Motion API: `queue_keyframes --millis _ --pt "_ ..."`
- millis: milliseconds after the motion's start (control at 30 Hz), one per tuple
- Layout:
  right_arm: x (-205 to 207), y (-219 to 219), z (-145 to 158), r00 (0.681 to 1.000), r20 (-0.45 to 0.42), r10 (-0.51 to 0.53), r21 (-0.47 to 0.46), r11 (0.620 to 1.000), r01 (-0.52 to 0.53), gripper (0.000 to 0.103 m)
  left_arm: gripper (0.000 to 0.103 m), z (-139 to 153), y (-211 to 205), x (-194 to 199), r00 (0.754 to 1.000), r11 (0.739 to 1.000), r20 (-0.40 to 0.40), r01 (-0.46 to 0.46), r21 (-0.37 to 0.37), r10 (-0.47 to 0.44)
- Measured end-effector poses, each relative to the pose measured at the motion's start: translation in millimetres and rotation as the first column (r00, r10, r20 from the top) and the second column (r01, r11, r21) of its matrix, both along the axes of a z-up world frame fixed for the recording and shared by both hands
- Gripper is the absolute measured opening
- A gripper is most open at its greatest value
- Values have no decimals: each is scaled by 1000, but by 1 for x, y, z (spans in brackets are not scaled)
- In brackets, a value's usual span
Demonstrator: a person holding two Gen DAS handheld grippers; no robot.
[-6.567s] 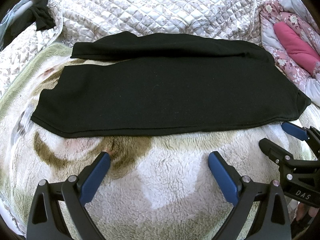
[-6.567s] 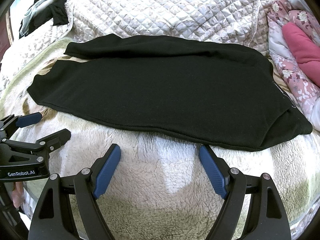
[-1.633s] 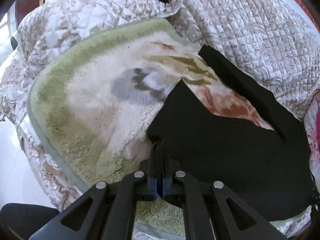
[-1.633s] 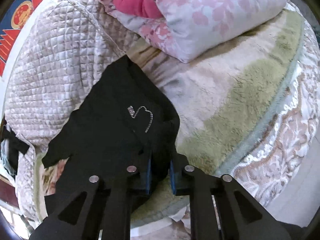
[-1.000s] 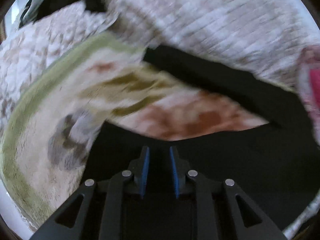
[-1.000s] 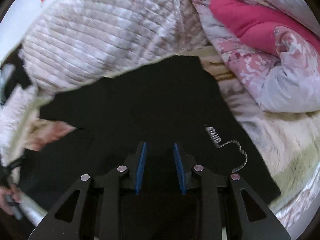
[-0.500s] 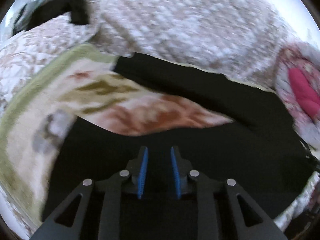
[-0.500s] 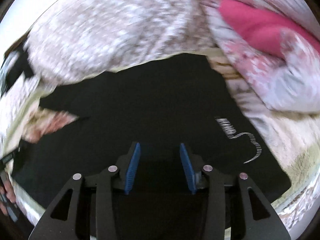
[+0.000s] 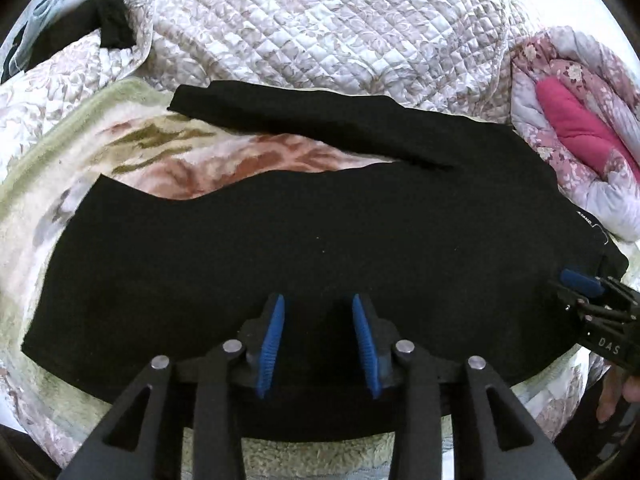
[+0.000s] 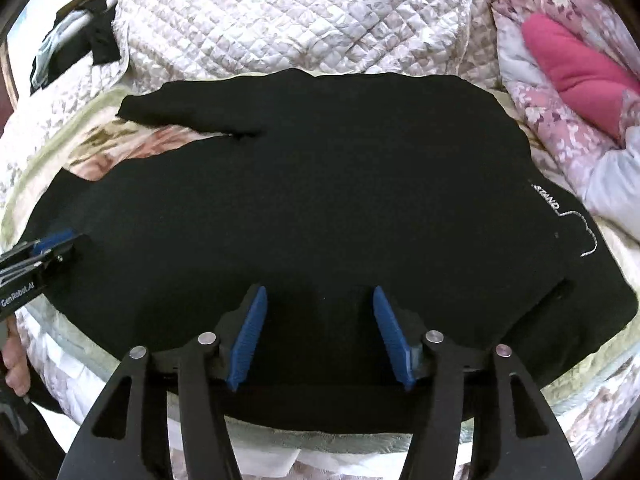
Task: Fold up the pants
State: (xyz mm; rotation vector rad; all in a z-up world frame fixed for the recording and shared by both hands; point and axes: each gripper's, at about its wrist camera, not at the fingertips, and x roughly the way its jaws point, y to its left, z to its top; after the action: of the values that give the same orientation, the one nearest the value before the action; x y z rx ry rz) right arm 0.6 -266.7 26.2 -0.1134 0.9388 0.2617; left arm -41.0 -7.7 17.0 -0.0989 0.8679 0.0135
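Pants (image 9: 320, 240) lie crosswise, waistband right (legs left).

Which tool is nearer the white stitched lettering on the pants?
Right. The right tool hangs over the pants near the lettering; the left tool is over the leg end, farther away. Both are opening.

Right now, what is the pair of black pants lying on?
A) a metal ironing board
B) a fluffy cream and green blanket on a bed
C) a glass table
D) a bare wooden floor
B: the pair of black pants lies spread on a fluffy cream and green blanket, in front of a quilted bedspread.
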Motion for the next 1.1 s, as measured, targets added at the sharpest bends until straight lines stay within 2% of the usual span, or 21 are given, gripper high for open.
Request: queue_keyframes --millis 100,433,1100 --pt "-6 0 4 1000 29 -4 36 999 2 56 38 2 -4 -2 1000 1000 2 4 4 -4" --pt "-4 6 8 997 81 2 29 1000 -4 56 38 3 -8 -1 1000 1000 -7 21 17 -21" --pt "1 5 5 998 63 -25 51 998 22 56 39 0 -9 3 1000 999 -13 26 21 -26"
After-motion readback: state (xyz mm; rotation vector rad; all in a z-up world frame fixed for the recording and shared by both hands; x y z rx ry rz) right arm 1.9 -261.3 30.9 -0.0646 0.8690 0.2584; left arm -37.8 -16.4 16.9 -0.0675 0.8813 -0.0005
